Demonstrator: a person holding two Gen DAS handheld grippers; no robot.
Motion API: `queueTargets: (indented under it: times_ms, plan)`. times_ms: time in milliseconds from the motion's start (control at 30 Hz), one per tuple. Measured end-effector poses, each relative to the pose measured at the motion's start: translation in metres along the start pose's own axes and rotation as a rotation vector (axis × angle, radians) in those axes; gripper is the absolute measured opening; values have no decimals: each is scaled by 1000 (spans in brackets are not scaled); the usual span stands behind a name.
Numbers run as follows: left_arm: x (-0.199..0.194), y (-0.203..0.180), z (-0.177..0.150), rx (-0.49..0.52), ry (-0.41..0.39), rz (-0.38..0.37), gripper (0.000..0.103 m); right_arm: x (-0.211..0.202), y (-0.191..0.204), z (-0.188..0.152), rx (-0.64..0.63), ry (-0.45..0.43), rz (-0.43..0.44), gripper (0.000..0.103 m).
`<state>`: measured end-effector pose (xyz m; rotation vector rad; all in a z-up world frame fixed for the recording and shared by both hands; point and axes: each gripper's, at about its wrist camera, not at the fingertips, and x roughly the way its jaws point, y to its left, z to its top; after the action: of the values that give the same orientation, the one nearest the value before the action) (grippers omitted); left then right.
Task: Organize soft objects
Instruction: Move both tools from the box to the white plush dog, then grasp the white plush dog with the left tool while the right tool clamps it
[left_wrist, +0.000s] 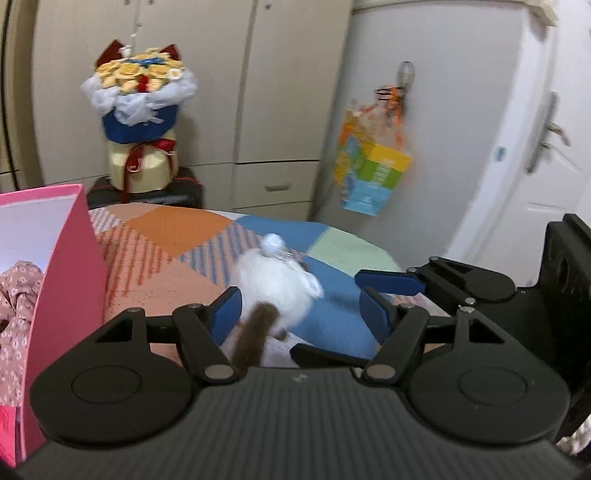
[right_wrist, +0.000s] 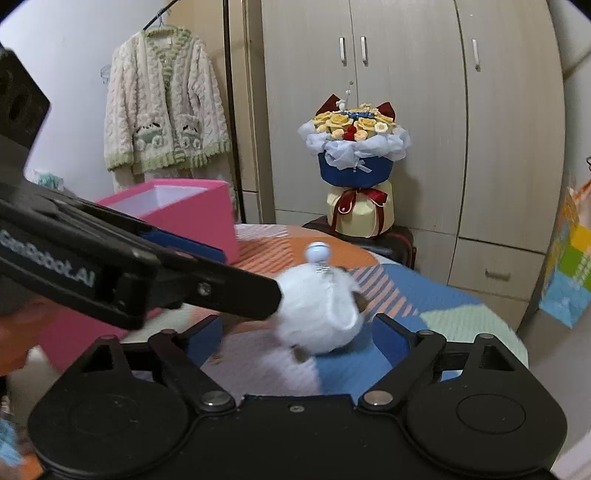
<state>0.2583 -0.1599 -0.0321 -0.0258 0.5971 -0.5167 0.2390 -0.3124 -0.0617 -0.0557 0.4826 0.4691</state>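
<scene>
White and fluffy, the plush toy (right_wrist: 319, 314) sat on the patchwork bedspread (left_wrist: 177, 236), a brown tail (left_wrist: 255, 336) trailing toward the left camera and a small pale ball on a spring (right_wrist: 317, 253) sticking up from its top. It lay between the fingers of the left gripper (left_wrist: 299, 308), which stood wide; whether the left pad touched the fur, I could not tell through the blur. The right gripper (right_wrist: 299, 332) came in from the other side, its fingers spread wide too and the toy sat just ahead of them, not clamped. Off to the left stood the pink box (left_wrist: 70, 258), with a floral cloth (left_wrist: 18, 295) already lying inside, so by my reading one soft thing was put away. The toy was not yet lifted; a firm hold, the carry and the drop into the box looked left to do. Behind, a bouquet (right_wrist: 354, 147) and a cardigan (right_wrist: 162, 107) waited.
</scene>
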Motion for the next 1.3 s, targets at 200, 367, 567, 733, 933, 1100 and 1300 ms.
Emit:
queueTargets:
  times_ms: [200, 367, 567, 733, 933, 1100, 1300]
  plan:
    - [32, 10, 3, -79, 24, 26, 65, 36, -16, 0, -21, 83, 76, 92]
    - [53, 15, 4, -149, 58, 36, 61, 52, -17, 2, -23, 89, 90, 92]
    - [60, 13, -2, -125, 52, 53, 59, 59, -20, 0, 19, 100, 104, 81]
    - [53, 14, -3, -124, 62, 33, 49, 48, -12, -4, 34, 79, 54, 76]
    - [26, 9, -14, -118, 68, -16, 47, 19, 17, -11, 12, 64, -8, 76]
    - [0, -1, -27, -83, 36, -51, 47, -6, 28, -15, 63, 56, -24, 76]
    - [-23, -8, -44, -64, 50, -75, 47, -25, 47, -25, 142, 87, -40, 76]
